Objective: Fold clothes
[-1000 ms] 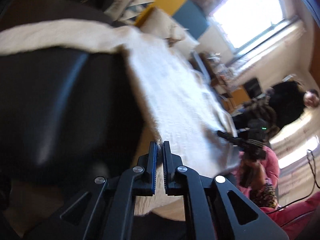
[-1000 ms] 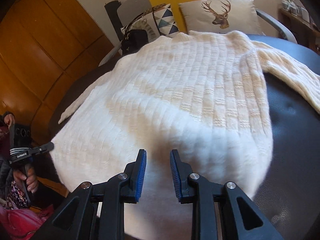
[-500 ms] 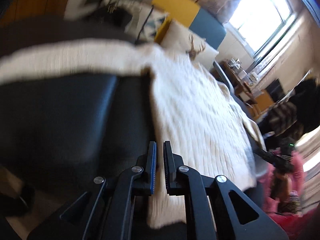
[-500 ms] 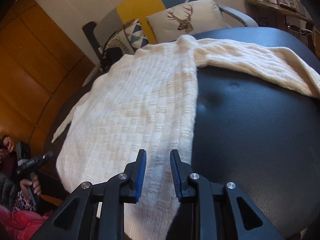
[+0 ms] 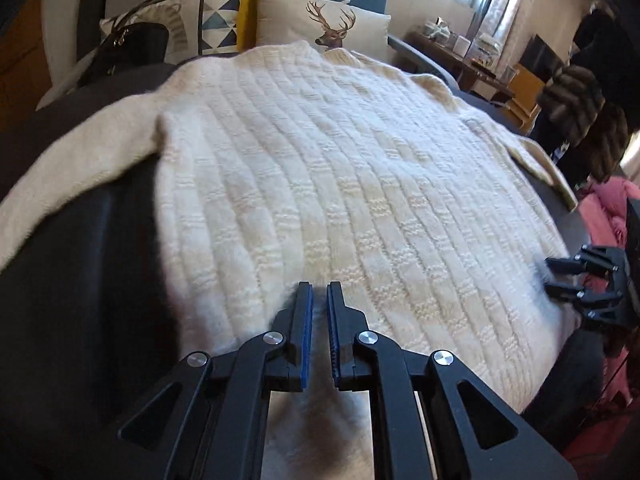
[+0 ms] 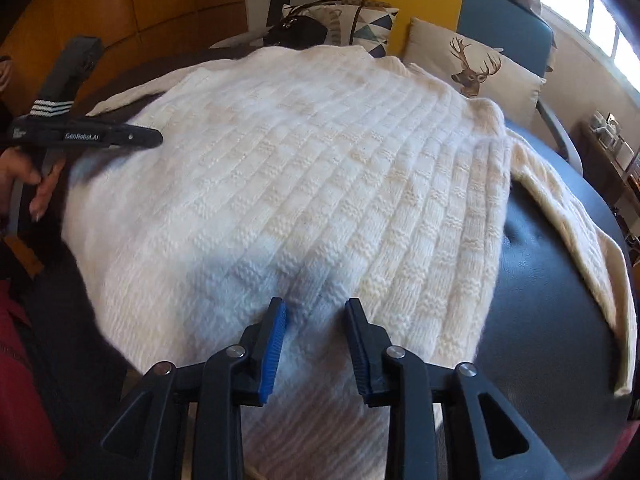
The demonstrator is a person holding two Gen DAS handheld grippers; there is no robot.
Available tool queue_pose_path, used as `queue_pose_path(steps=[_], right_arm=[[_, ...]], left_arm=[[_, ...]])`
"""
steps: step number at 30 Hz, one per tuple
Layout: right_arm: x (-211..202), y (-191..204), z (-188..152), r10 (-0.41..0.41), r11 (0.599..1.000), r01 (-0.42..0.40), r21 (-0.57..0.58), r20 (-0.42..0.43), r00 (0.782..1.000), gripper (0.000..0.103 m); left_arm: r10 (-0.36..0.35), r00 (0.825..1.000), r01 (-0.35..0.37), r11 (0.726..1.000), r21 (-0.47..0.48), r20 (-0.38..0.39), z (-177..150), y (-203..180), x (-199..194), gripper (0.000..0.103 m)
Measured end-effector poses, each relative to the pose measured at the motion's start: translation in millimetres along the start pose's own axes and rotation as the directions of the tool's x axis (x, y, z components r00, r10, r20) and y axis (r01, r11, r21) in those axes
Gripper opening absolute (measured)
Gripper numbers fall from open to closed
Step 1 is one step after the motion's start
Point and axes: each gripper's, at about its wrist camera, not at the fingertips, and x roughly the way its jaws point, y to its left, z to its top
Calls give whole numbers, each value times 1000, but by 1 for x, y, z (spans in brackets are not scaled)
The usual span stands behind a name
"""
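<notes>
A cream knitted sweater (image 5: 340,160) lies spread flat on a dark round leather surface (image 5: 80,280), its hem toward me. One sleeve (image 5: 72,168) stretches out left, the other sleeve (image 6: 580,220) drapes right. My left gripper (image 5: 318,296) sits over the left part of the hem, jaws almost together with only a narrow slit. It also shows from the side as the left gripper (image 6: 154,138). My right gripper (image 6: 316,312) is open on the sweater (image 6: 300,180), with a small ridge of knit rising between its fingers. It appears too as the right gripper (image 5: 550,276).
Beyond the sweater stand a deer cushion (image 5: 328,28), a triangle-pattern cushion (image 5: 216,16) and a black handbag (image 5: 132,48). A person in dark clothes (image 5: 580,92) stands at the far right by a cluttered side table. A hand (image 6: 24,176) holds the left tool. Red fabric (image 5: 608,208) lies nearby.
The left view swung from the surface's side to face the hem squarely. The right gripper shifted from the sweater's right edge toward mid-hem, and its jaws spread wider.
</notes>
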Motion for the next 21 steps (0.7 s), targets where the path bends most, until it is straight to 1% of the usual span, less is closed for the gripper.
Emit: queue_pose_path(steps=[3, 5, 6, 7, 9, 10, 11, 13, 14, 16, 18, 19, 20, 21], right_arm=[[-6, -14, 11, 46, 999, -47, 22, 27, 999, 33], [-10, -25, 22, 76, 996, -78, 38, 42, 996, 34], [-12, -30, 27, 91, 995, -93, 46, 50, 995, 34], [-15, -35, 32, 106, 993, -109, 53, 57, 993, 33], [-19, -46, 43, 135, 988, -140, 68, 74, 988, 33], [-21, -51, 48, 150, 985, -156, 75, 82, 985, 33], [-23, -60, 58, 144, 983, -155, 97, 107, 984, 34], [-17, -82, 88, 68, 981, -94, 172, 149, 987, 38], [-8, -92, 101, 25, 979, -54, 195, 147, 989, 39], [14, -106, 123, -58, 977, 32, 211, 116, 992, 39], [39, -119, 144, -130, 971, 107, 212, 95, 987, 39], [53, -127, 153, -157, 968, 136, 213, 84, 984, 39], [65, -134, 160, -181, 964, 163, 210, 73, 981, 39], [76, -141, 164, -204, 961, 188, 202, 61, 977, 39]], left_arm=[[-10, 999, 11, 1000, 22, -33, -4, 11, -10, 8], [-35, 998, 36, 999, 8, -54, -4, 9, -12, 8], [-61, 997, 61, 998, -6, -47, -4, 11, -19, 8], [-79, 997, 79, 997, -19, -24, -1, 10, -30, 8], [-82, 996, 83, 996, -41, 44, 20, 7, -36, 9], [-77, 994, 81, 995, -53, 77, 31, 6, -38, 10], [-49, 993, 56, 996, -71, 103, 44, 5, -34, 14], [-9, 990, 26, 993, -116, 143, 67, 6, -24, 17], [7, 988, 15, 990, -143, 152, 78, 8, -15, 18], [60, 988, -32, 982, -188, 143, 102, 13, 9, 18], [124, 987, -100, 971, -217, 103, 125, 18, 35, 18], [162, 984, -140, 963, -231, 80, 134, 22, 49, 18], [188, 981, -170, 954, -245, 51, 139, 26, 60, 18], [196, 980, -186, 949, -253, 16, 142, 30, 71, 18]])
